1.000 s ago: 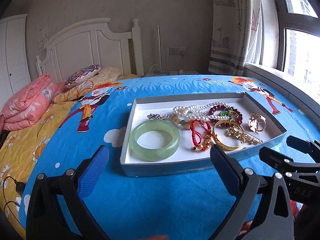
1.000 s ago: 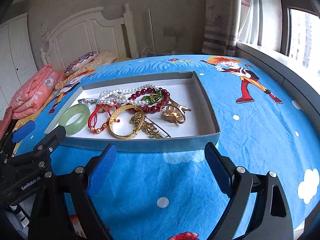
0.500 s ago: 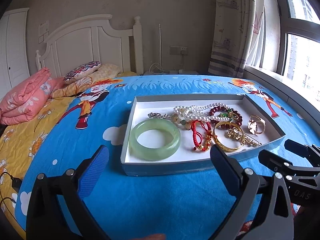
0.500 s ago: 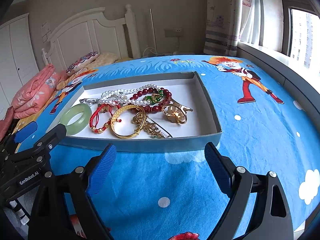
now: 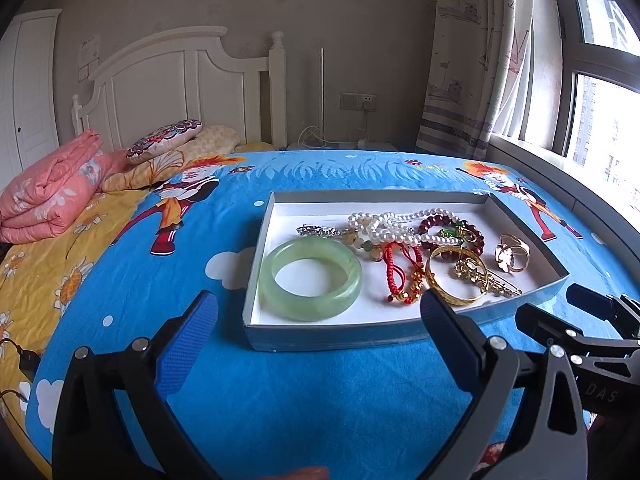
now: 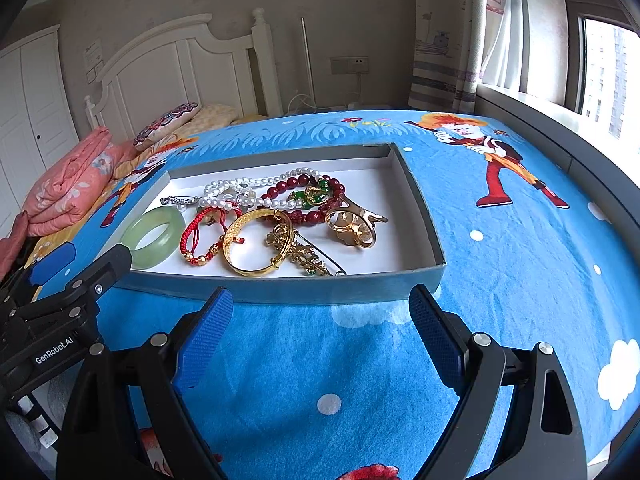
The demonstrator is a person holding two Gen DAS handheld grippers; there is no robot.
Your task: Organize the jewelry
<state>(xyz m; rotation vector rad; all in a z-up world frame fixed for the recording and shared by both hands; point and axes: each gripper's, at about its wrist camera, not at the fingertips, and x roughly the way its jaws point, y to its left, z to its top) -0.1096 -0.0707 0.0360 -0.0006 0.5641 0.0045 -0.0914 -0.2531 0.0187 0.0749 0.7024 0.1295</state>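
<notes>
1. Left wrist view: left gripper (image 5: 316, 320) hangs spread wide and empty, facing the shallow grey cardboard tray (image 5: 332, 338) on the blue cartoon bedsheet (image 5: 320, 400). The pale green jade bangle (image 5: 310, 278) sits near the tray's near-left corner, likely handiest for this side.
2. Right wrist view: right gripper (image 6: 320, 322) is also splayed and empty, just short of the tray's near edge. The gold bangle (image 6: 258, 242) lies tangled mid-tray with beads and a red cord bracelet (image 6: 204, 236), so sorting looks unsettled.

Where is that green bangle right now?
The green bangle lies flat at the left end of the tray, in its near corner, just left of the red cord bracelet; the right wrist view shows it at the tray's left too.
</notes>
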